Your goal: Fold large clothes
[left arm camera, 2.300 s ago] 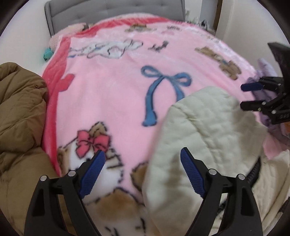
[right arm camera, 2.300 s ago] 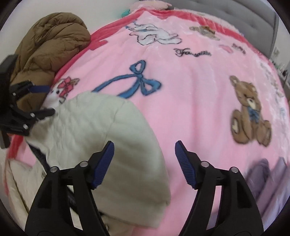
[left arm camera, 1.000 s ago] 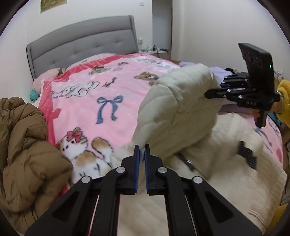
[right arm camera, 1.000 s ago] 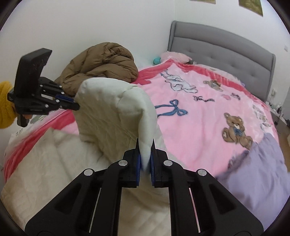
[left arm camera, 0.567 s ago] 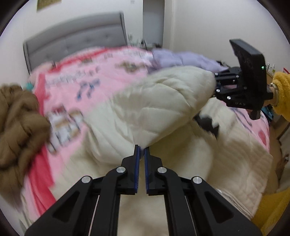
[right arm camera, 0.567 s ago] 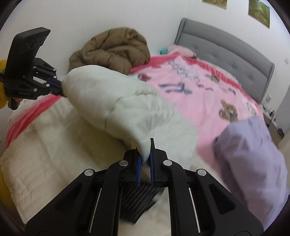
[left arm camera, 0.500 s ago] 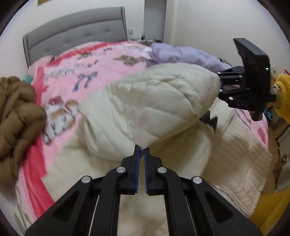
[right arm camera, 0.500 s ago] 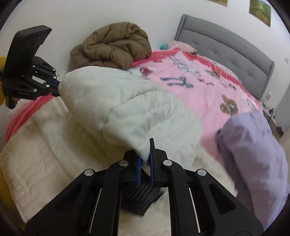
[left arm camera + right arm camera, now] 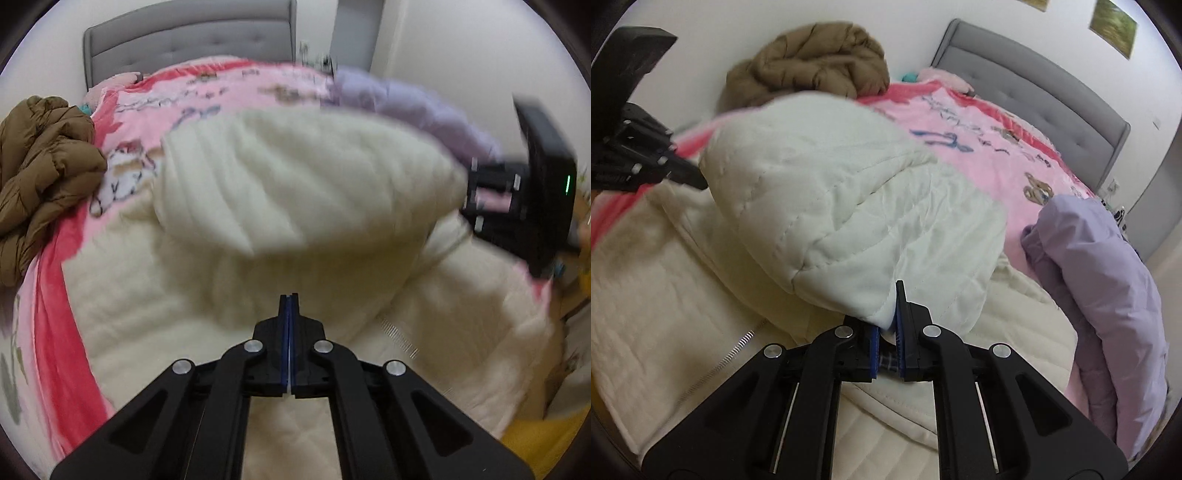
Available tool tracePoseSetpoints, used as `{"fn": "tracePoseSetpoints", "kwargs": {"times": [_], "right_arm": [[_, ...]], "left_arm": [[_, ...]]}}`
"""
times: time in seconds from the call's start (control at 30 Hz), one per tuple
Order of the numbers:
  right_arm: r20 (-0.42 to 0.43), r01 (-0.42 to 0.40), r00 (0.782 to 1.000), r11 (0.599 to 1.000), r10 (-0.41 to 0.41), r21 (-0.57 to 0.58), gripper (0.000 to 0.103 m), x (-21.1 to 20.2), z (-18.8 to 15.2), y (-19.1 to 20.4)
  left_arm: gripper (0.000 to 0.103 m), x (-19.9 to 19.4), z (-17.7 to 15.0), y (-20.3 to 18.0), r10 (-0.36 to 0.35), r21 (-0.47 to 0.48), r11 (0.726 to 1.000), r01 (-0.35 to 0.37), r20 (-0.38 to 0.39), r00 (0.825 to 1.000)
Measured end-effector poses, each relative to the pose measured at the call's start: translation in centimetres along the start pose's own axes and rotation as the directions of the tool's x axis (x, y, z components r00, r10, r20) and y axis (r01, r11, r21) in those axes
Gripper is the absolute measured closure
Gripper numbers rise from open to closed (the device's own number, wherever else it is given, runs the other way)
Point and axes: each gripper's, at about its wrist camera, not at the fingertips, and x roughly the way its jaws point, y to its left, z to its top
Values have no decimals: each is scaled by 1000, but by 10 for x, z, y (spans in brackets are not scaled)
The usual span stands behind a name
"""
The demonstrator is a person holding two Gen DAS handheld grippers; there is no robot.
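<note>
From my right wrist camera the stitching on the cream quilted coat [image 9: 827, 206] is sharp, and I can see its zipper [image 9: 738, 343] running along the flat part at 8 o'clock; my left wrist camera gives the same coat [image 9: 295, 177] only as a blur. The right view also shows two small pictures [image 9: 1112, 26] on the wall at 1 o'clock.

My right gripper [image 9: 886, 332] is clamped on a corner of the coat's lifted fold, with white fabric pinched between the blue pads. My left gripper [image 9: 289, 317] has its pads pressed together; the fold ends just above their tips, and I cannot tell from the blur whether any cloth is caught there. In the right view, though, its tip [image 9: 690, 177] meets the fold's other end at 9 o'clock.

The coat lies on the near part of the pink blanket [image 9: 990, 147]. A brown jacket [image 9: 40, 173] is heaped at 9 o'clock in the left view and a lilac garment [image 9: 1108, 288] lies at 3 o'clock in the right view, both just beside the coat. Bare blanket stretches toward the grey headboard [image 9: 192, 40].
</note>
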Motion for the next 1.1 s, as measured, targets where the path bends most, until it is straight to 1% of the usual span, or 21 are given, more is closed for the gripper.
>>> {"fn": "tracePoseSetpoints", "kwargs": {"times": [0.03,0.07,0.13,0.2,0.3,0.33,0.4,0.43,0.47,0.5,0.53,0.6,0.67,0.7,0.77,0.8,0.83,0.9,0.97,1.07,1.1], "right_arm": [[-17,8,1000,1000,-8,-11,96,9,-2,0],[-25,7,1000,1000,-8,-16,96,13,-5,1],[-47,12,999,1000,-13,-19,94,21,-8,1],[-50,-4,999,1000,5,7,90,21,-8,-2],[-57,-41,997,995,46,86,86,13,-2,-13],[-72,-47,996,993,54,104,84,12,1,-17],[-104,-40,993,993,53,114,73,8,8,-21],[-107,-41,993,992,54,116,70,4,11,-24],[-97,-65,992,991,77,118,52,-1,13,-27],[-76,-103,991,988,112,117,39,-8,15,-27],[-68,-119,990,987,127,105,40,-15,16,-26],[-85,-105,990,991,112,82,42,-20,19,-24],[-67,-106,991,991,112,87,43,-28,22,-26],[-43,-97,994,990,101,104,43,-33,24,-28],[-12,-76,997,987,79,141,43,-36,29,-36],[0,-55,998,988,56,142,42,-36,34,-39],[15,-31,999,992,30,118,42,-35,39,-41],[41,7,999,999,-9,41,34,-30,49,-38],[57,2,998,997,3,-79,33,-19,60,-30],[85,30,996,962,-7,-273,33,-3,71,-14],[81,35,997,937,-7,-348,36,4,74,-8]], "left_arm": [[103,6,-5,-1,15,-2,1000,-15,-20,1000],[103,9,-8,2,6,-33,999,-6,-26,1000],[103,7,-11,7,-10,-88,996,8,-14,1000],[102,-1,-7,10,-1,-91,996,1,2,1000],[95,-17,6,15,17,-65,998,-15,35,999],[95,-27,14,19,16,-57,998,-13,52,999],[94,-44,36,27,-16,-62,998,21,82,997],[85,-53,52,30,-36,-52,998,42,113,993],[77,-60,65,29,-39,-28,999,43,143,989],[62,-64,79,26,-45,4,999,45,179,983],[59,-66,88,24,-55,19,998,52,205,977],[59,-58,111,26,-100,30,995,95,258,961],[59,-34,125,33,-136,-4,990,141,241,961],[59,-13,129,38,-163,-39,984,174,197,967],[59,18,131,47,-214,-104,968,230,141,967],[59,30,129,48,-225,-131,962,238,110,968],[59,37,126,47,-226,-141,961,239,101,969],[59,41,119,44,-222,-144,962,233,90,971],[59,35,115,41,-226,-166,956,240,97,969],[59,23,107,49,-247,-223,938,265,108,963],[59,19,105,54,-253,-249,930,271,103,962]]}}
